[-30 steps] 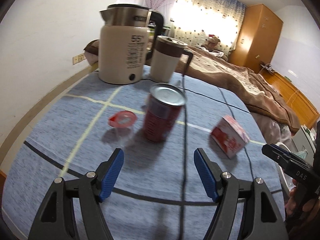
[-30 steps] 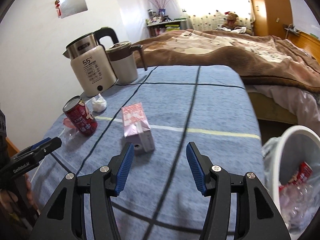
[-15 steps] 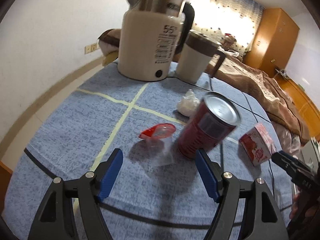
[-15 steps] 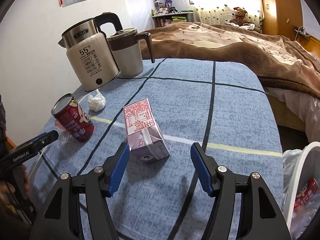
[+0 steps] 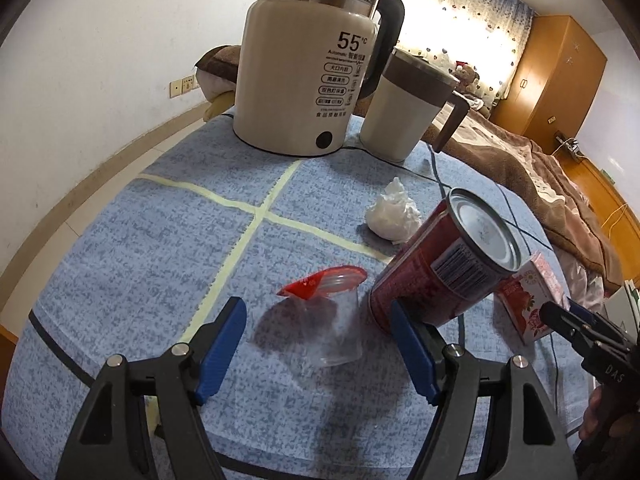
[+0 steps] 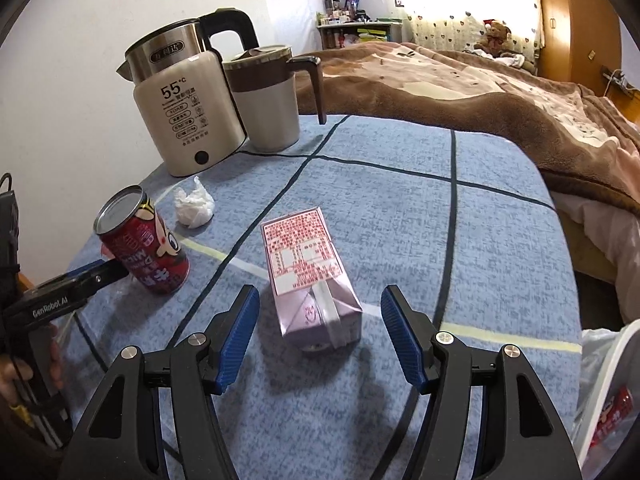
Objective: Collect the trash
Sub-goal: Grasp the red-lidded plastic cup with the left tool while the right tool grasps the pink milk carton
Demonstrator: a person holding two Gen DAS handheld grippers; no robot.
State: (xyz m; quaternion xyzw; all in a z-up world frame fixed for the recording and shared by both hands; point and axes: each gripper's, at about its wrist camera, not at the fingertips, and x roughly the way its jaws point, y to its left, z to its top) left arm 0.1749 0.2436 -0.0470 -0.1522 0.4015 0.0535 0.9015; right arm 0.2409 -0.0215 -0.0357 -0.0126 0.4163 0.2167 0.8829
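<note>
A clear plastic cup (image 5: 332, 320) with a peeled red foil lid stands on the blue tablecloth, between the jaws of my open left gripper (image 5: 318, 344). A red can (image 5: 440, 276) stands just right of it, by the right finger; it also shows in the right wrist view (image 6: 146, 244). A crumpled white tissue (image 5: 394, 216) lies behind, also in the right wrist view (image 6: 195, 205). A pink drink carton (image 6: 310, 276) lies on its side between the jaws of my open right gripper (image 6: 320, 332); it also shows in the left wrist view (image 5: 530, 300).
A cream electric kettle (image 5: 308, 76) and a white lidded mug (image 5: 408, 110) stand at the table's far side. A white trash bin (image 6: 608, 396) with a bag and a red can inside stands off the table's right edge. A bed with a brown blanket (image 6: 460, 88) lies behind.
Both grippers have moved forward. The left one swung left from the can onto the clear cup. The right one closed in on the pink carton.
</note>
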